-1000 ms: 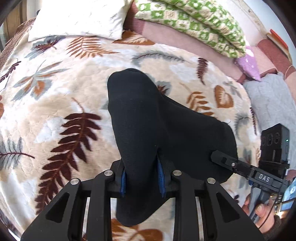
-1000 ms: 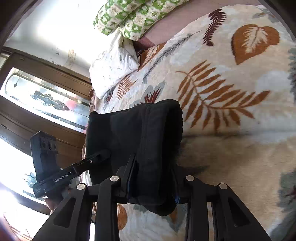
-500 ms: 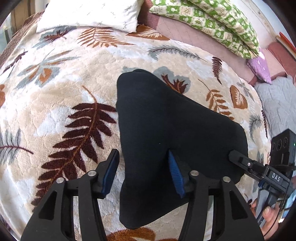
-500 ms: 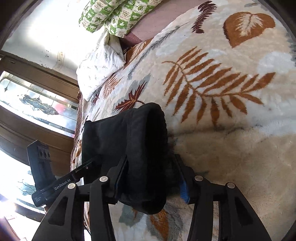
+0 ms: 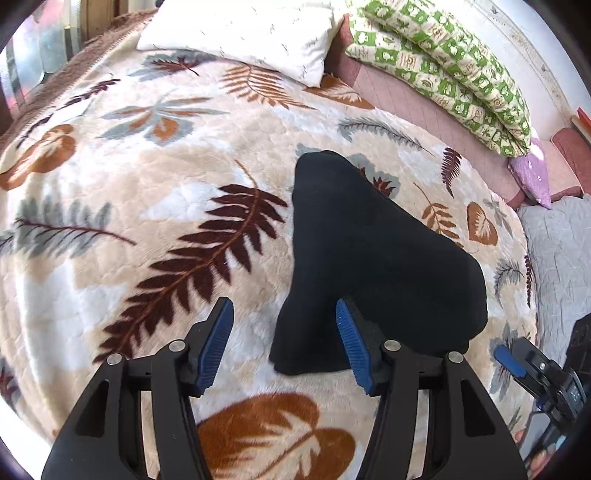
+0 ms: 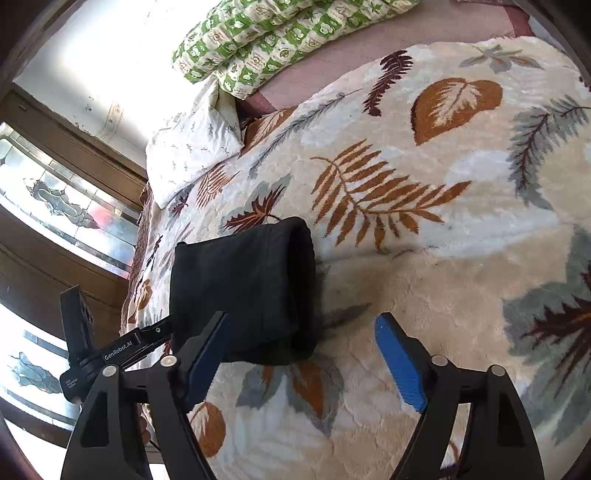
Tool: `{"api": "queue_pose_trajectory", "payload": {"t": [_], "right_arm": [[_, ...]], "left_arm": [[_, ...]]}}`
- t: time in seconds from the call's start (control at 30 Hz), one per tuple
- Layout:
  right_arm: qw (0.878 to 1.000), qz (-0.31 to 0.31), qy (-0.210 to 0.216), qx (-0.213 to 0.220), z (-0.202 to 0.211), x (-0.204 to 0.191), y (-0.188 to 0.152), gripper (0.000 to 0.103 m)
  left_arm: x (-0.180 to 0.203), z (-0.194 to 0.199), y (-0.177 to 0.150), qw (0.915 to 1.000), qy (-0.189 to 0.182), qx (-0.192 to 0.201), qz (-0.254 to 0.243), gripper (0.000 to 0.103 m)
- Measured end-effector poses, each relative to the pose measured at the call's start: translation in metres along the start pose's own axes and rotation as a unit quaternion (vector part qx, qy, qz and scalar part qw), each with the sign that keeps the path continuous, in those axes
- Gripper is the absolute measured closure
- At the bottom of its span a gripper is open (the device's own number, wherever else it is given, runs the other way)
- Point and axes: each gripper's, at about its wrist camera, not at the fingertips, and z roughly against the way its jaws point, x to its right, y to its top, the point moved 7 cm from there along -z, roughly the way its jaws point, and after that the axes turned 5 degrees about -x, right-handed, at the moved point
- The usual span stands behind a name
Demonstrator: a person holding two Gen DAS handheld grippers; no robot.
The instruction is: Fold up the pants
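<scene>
1. Leaf-print blanket (image 5: 155, 236) covers the bed; a white pillow (image 5: 243, 33) and a green quilt (image 5: 443, 62) lie along its far edge.
2. Folded black pants (image 5: 369, 258) lie flat mid-blanket, with bare blanket on all sides.
3. Left gripper (image 5: 284, 343): fingers wide apart, holding nothing, the pants' near corner between them.
4. Right gripper (image 6: 303, 354): fingers wide apart, holding nothing, at the pants' near edge.
</scene>
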Motion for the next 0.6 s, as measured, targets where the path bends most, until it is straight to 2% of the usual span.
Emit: {"api": "queue_pose_trajectory", "payload": {"t": [0.13,0.23,0.33,0.5,0.6], "right_arm": [[0.999,-0.006,-0.035,-0.009,0.014,-0.007,-0.021,0.006],[0.996,-0.012,-0.084,-0.006,0.024,-0.006,-0.044,0.001],[0.993,-0.005,-0.118,-0.003,0.032,-0.004,-0.069,0.001],[0.982,0.055,-0.182,0.005,0.039,-0.006,-0.109,0.001],[0.98,0.067,-0.185,0.016,0.045,-0.009,-0.124,0.001]], "left_arm": [[-0.002,0.015,-0.023,0.9994,0.027,0.019,-0.007,0.046],[0.004,0.024,-0.047,0.9981,0.047,0.03,-0.028,0.046],[0.014,0.031,-0.069,0.9962,0.064,0.044,-0.037,0.046],[0.031,0.036,-0.092,0.9925,0.085,0.068,-0.054,0.046],[0.037,0.039,-0.101,0.9886,0.107,0.082,-0.068,0.046]]}}
